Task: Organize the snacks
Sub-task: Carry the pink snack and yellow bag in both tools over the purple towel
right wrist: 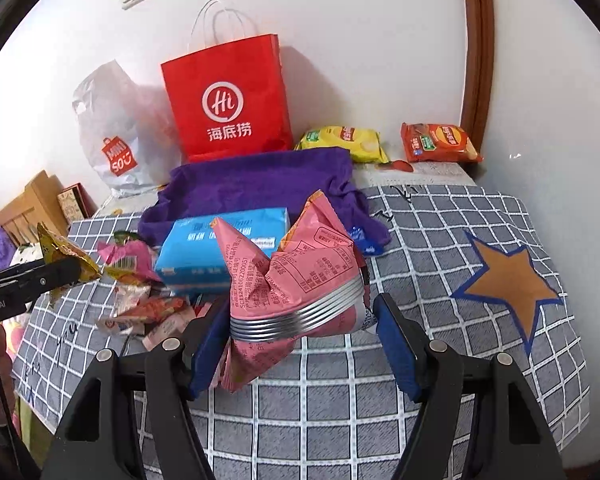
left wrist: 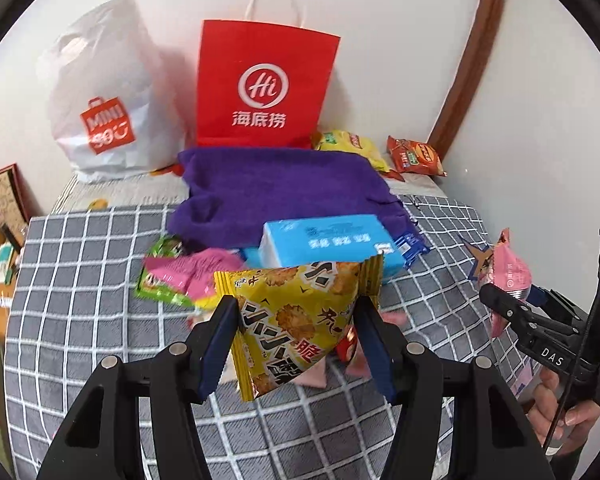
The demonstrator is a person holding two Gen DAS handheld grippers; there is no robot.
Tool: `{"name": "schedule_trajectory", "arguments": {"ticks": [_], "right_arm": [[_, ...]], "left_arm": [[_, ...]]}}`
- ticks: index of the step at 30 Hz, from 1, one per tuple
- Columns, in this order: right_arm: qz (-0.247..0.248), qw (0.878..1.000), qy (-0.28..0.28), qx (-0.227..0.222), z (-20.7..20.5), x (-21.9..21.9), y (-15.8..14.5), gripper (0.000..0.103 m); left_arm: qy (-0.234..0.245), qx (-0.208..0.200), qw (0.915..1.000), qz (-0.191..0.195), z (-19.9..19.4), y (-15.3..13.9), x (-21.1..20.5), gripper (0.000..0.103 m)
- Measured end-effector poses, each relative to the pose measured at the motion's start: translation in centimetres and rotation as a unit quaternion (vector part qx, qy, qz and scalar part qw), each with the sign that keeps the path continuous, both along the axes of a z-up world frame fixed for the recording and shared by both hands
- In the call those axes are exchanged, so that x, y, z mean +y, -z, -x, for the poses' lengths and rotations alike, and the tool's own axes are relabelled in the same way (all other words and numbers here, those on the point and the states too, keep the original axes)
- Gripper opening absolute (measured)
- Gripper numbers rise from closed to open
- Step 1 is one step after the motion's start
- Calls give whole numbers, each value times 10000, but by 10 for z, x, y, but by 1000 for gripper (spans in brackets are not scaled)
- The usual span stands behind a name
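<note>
— Grips? And where?
— Left gripper (left wrist: pixel 296 344) pinches the yellow packet (left wrist: pixel 296 320), right gripper (right wrist: pixel 300 340) the pink packet (right wrist: pixel 300 280), both lifted, nearer than the tissue pack (right wrist: pixel 224 248).
— Risk?
— Slick film; the pink packet may slide out.

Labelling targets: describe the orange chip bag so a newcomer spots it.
Find the red paper bag against the wall, then look right past the yellow chip bag. The orange chip bag lies nearest the brown door frame, the only orange pack there.
</note>
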State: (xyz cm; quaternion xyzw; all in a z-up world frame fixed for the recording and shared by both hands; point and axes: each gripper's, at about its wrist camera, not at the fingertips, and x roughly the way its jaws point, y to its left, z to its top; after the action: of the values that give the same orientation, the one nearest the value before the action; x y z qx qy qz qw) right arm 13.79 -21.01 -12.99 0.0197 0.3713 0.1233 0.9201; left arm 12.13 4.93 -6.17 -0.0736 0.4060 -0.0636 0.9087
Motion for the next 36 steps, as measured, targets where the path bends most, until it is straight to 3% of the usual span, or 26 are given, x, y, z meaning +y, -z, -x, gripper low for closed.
{"name": "schedule_trajectory", "arguments": {"ticks": [15,26,36], "right_arm": [[71,9999,-126,72,-44,15,-12,70],[64,9998,-211,26,-81,30,-20,70],[342,9971,-668,-131,-103,37,-40,70]], "left_arm": [[147,-100,9998,-104,-47,-16,-15,57],[-47,-35,10000,-30,-79,-18,5,57],[40,102,9999,8,-95,-9,10,57]]}}
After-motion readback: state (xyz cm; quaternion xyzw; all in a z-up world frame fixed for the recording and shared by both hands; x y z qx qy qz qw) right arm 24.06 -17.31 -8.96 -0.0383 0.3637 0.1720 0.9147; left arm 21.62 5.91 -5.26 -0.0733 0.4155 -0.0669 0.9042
